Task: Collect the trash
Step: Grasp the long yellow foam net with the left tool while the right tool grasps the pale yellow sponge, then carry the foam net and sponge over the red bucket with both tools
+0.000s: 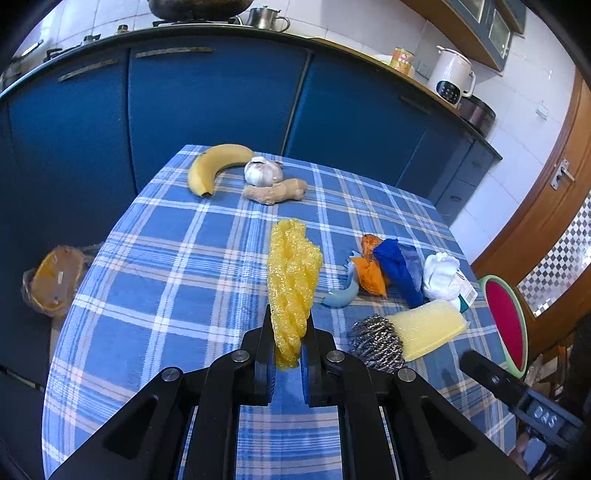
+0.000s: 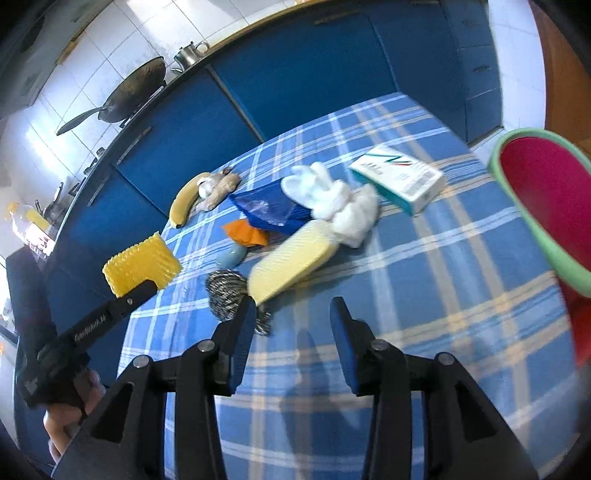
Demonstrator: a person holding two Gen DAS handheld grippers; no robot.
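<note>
The yellow foam fruit net (image 1: 291, 280) is pinched between the closed fingers of the left gripper (image 1: 289, 328), lifted above the checked tablecloth (image 1: 166, 266), while the right gripper (image 2: 291, 314) hovers wide open and empty near what looks like a steel scourer (image 2: 226, 293).

- Bench (image 1: 155, 258) draped in blue plaid cloth.
- Banana (image 1: 212, 166) at far edge, curved, just beside garlic bulb (image 1: 263, 170).
- Ginger root (image 1: 275, 191) in front of garlic, touching it.
- Steel scourer (image 1: 376, 343) near front right, touching yellow sponge (image 1: 430, 328).
- Blue cabinets (image 1: 207, 107) behind bench, dark countertop above.
- White kettle (image 1: 452, 75) on countertop right; orange-labelled tin (image 1: 402, 59) to its left.
- Steel pot (image 1: 264, 16) on countertop at rear.
- Dark wok (image 2: 135, 90) with long handle on stove.
- Wooden door (image 1: 550, 206) at right, metal handle.
</note>
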